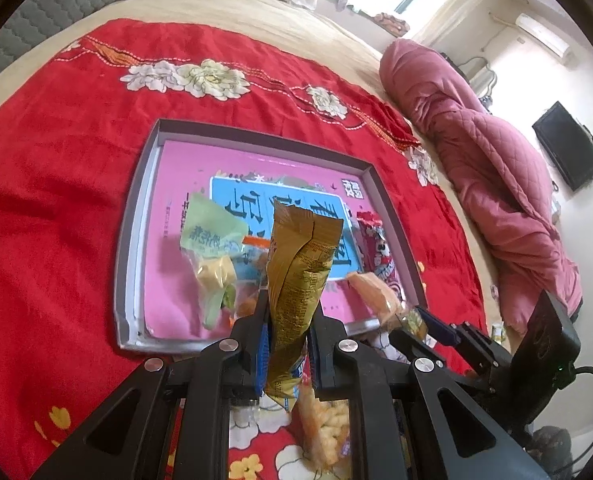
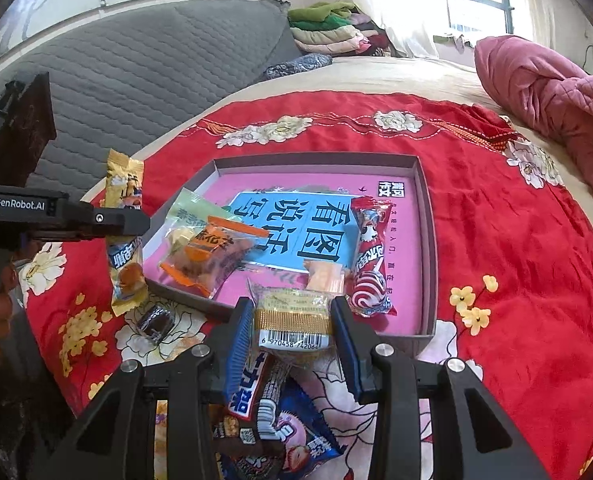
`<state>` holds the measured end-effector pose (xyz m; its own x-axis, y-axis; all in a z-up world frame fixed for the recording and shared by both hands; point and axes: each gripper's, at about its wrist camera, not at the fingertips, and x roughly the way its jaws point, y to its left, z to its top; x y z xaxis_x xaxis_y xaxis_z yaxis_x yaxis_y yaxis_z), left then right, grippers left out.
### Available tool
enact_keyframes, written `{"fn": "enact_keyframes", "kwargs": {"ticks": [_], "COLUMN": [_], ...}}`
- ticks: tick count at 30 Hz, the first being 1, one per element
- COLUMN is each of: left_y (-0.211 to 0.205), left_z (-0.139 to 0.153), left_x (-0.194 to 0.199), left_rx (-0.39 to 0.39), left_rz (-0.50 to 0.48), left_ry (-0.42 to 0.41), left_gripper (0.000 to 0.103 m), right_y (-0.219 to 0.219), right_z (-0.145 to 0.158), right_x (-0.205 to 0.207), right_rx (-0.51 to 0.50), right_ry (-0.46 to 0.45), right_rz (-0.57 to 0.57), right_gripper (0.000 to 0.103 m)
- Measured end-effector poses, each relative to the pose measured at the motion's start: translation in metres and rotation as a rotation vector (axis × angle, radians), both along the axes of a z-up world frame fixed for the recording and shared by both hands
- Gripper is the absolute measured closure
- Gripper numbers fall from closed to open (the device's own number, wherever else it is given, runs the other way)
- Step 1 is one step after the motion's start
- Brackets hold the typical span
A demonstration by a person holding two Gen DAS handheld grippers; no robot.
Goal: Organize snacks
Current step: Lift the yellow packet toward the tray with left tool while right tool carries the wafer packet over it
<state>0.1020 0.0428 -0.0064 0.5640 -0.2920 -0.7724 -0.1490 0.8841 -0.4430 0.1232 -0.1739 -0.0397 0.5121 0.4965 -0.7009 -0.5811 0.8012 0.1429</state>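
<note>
A shallow grey box (image 1: 136,216) (image 2: 424,184) with a pink printed bottom lies on a red flowered cloth. In it lie a green packet (image 1: 208,232), an orange packet (image 2: 212,252), a red-and-white packet (image 2: 370,256) and a small orange snack (image 2: 324,276). My left gripper (image 1: 288,312) is shut on a tall golden snack packet (image 1: 300,272), held upright above the box's near edge; it shows at the left of the right wrist view (image 2: 124,216). My right gripper (image 2: 292,320) is shut on a clear-wrapped golden snack with a barcode (image 2: 292,316) at the box's near rim.
Loose snacks lie on the cloth in front of the box: a blue-and-brown packet (image 2: 272,432), a small dark wrapped piece (image 2: 156,322) and a rice cracker pack (image 1: 324,428). A pink quilt (image 1: 496,184) lies to the right. A grey padded headboard (image 2: 136,64) stands behind.
</note>
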Motion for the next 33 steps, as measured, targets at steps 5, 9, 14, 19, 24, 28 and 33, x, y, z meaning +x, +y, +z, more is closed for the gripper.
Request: {"fn": "enact_keyframes", "kwargs": {"ticks": [5,9,14,19,24,28,33], "left_y": [0.002,0.004,0.005,0.006,0.008,0.011,0.013], "left_z": [-0.002,-0.005,-0.008,-0.011,-0.012,-0.013,-0.016], "left_x": [0.008,0.014,0.020,0.023,0.027,0.029,0.032], "left_rx": [0.013,0.019,0.026,0.026,0.038,0.038,0.032], "left_rz": [0.007,0.014,0.020,0.026,0.034,0.043,0.047], "left_ry": [-0.003,0.000,-0.001,0.001,0.002,0.003,0.011], "left_gripper": [0.087,0.087,0.087,0.087,0.087,0.087,0.087], "right_y": [0.001,0.002,0.003,0.004,0.002,-0.001,-0.004], "right_z": [-0.003,-0.004,-0.006,-0.007,-0.005,-0.005,-0.003], "right_x": [0.003,0.007,0.013,0.016,0.022,0.031,0.037], "right_rx": [-0.004,-0.011,-0.016,-0.022,-0.022,-0.008,0.002], "right_ry": [0.002,-0.002,-0.001,-0.010,-0.043,-0.045,-0.055], "right_rz": [0.001,-0.005,-0.015,-0.022,-0.052,-0.084,-0.109], "right_gripper": [0.063,0.063,0.063,0.063,0.063,0.063,0.063]}}
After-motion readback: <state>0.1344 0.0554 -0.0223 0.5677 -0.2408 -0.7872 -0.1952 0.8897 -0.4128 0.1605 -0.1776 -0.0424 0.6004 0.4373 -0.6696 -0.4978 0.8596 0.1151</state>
